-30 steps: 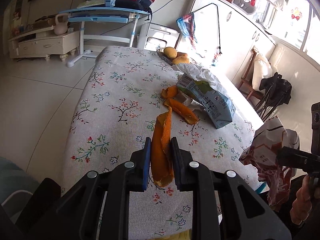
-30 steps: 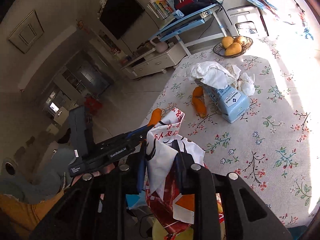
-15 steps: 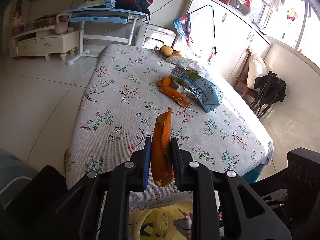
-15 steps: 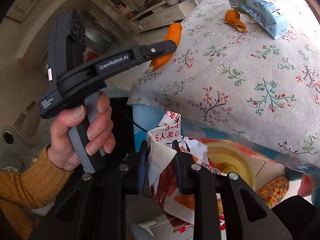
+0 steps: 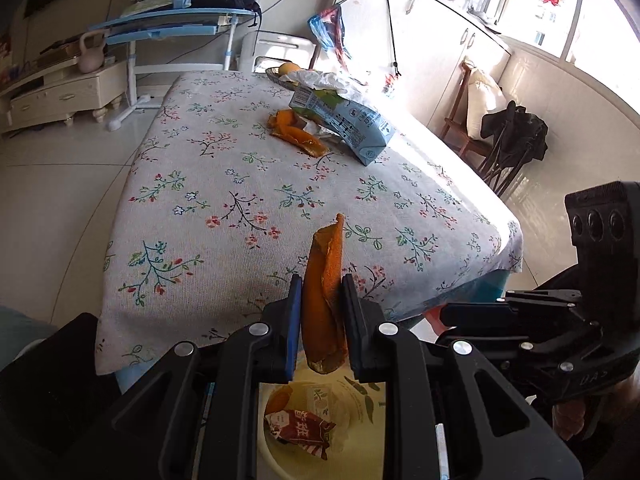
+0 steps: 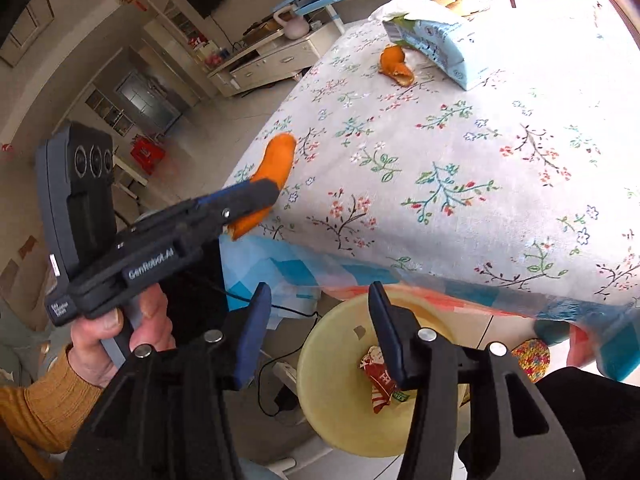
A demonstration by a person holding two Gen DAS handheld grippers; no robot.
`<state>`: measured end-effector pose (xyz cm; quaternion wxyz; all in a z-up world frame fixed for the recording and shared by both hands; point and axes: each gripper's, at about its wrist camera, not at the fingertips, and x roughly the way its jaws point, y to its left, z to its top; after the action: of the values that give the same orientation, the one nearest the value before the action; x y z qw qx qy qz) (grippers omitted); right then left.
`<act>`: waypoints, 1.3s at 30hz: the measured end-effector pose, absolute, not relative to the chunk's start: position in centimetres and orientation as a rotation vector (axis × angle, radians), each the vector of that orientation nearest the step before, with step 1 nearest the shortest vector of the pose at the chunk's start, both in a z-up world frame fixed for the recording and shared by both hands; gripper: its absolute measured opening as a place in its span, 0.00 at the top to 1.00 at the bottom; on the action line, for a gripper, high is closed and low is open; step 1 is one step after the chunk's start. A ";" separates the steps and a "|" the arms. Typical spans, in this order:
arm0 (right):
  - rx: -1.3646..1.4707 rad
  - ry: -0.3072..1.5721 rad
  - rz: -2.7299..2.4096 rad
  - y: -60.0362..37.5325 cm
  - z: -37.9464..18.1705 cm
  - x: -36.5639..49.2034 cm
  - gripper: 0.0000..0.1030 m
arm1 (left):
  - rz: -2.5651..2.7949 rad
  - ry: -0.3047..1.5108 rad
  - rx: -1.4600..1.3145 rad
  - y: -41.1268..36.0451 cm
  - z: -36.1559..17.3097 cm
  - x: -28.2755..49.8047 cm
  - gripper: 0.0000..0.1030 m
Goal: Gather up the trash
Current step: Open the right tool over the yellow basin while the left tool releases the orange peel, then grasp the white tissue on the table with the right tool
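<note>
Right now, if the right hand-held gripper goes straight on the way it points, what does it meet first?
Probably the yellow bin on the floor. The right hand-held gripper is open and empty, its fingers framing the bin's rim, with the red wrapper already inside. The table edge lies just beyond; depth is unclear.
</note>
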<state>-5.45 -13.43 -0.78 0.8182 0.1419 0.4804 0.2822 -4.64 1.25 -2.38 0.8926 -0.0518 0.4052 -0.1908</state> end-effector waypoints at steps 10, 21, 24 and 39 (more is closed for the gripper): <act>0.387 0.908 0.479 -16.1 0.3 -5.0 0.45 | -0.526 1.003 0.104 -3.4 -5.6 -7.9 0.56; 0.353 0.868 0.417 -16.7 0.7 -5.3 0.41 | -0.367 0.798 -0.060 0.6 -1.9 -7.3 0.34; 0.326 0.859 0.405 -16.5 0.7 -5.3 0.39 | -0.305 0.761 -0.102 1.9 -1.3 -7.1 0.32; 0.020 0.746 0.382 -13.8 5.3 1.7 0.26 | -0.248 0.741 -0.155 2.6 -1.5 -6.1 0.30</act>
<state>1.74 -13.81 5.33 0.9135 0.0096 0.3621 0.1854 -6.11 2.63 -1.46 0.9216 -0.0757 0.3610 -0.1207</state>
